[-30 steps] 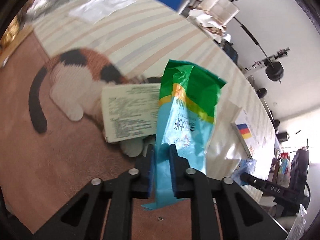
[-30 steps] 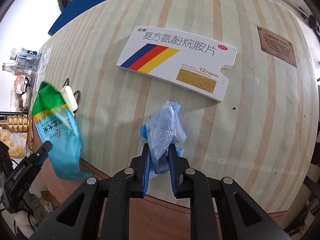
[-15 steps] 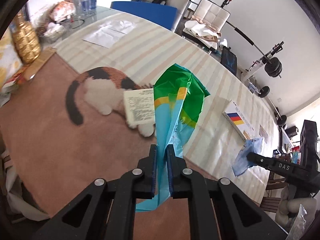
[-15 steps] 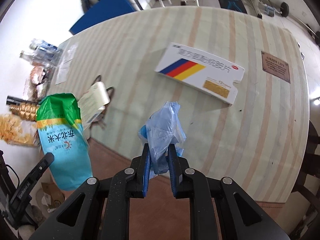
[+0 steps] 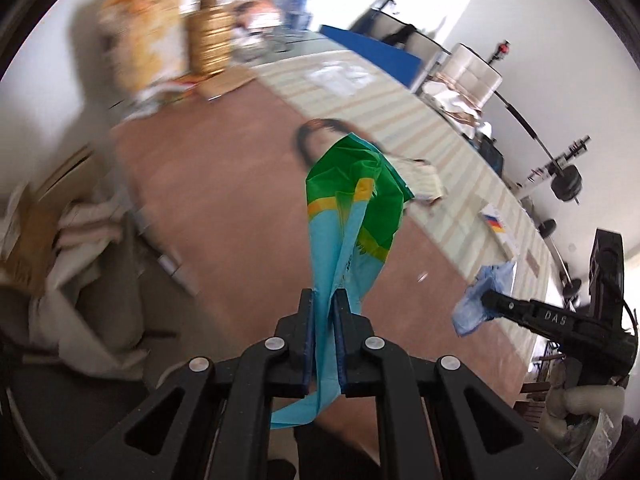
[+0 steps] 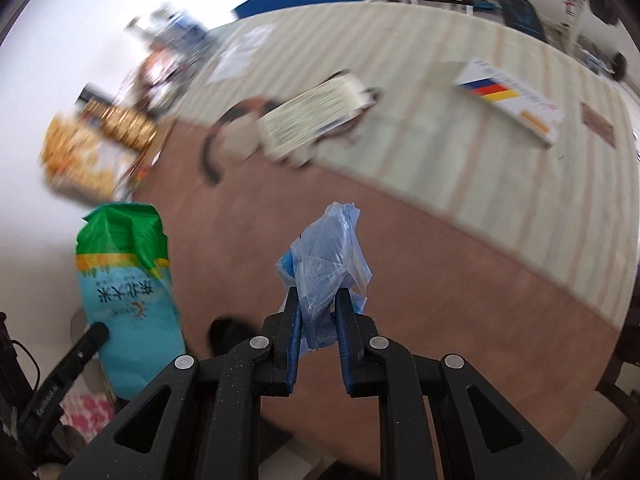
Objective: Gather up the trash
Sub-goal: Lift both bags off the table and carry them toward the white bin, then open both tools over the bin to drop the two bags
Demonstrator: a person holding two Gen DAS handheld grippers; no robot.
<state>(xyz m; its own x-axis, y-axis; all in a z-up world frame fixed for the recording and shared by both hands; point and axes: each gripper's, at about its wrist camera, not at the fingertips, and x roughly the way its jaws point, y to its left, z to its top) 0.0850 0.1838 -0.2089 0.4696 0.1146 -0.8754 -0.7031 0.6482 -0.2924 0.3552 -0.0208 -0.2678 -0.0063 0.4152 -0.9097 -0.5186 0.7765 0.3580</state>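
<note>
Your left tool (image 5: 323,298) is pinching the green-and-blue bag (image 5: 352,216), lifted clear of the surface (image 6: 460,152). Your right tool (image 6: 318,300) is clamped on the crumpled blue plastic (image 6: 326,256). Beyond them it's smeared: the box on the cat-print mat (image 6: 316,116) is unreadable, and the striped pill box (image 6: 508,100) is barely legible.

**Striped table with brown mat**

A round table (image 6: 500,168) with pale striped wood filled the upper right of the right wrist view. A brown mat (image 6: 360,232) covered its lower part. On the stripes lay a white medicine box (image 6: 516,100) at upper right, and an open leaflet (image 6: 312,116) near centre, atop a cat-shaped mat (image 6: 240,120).
</note>
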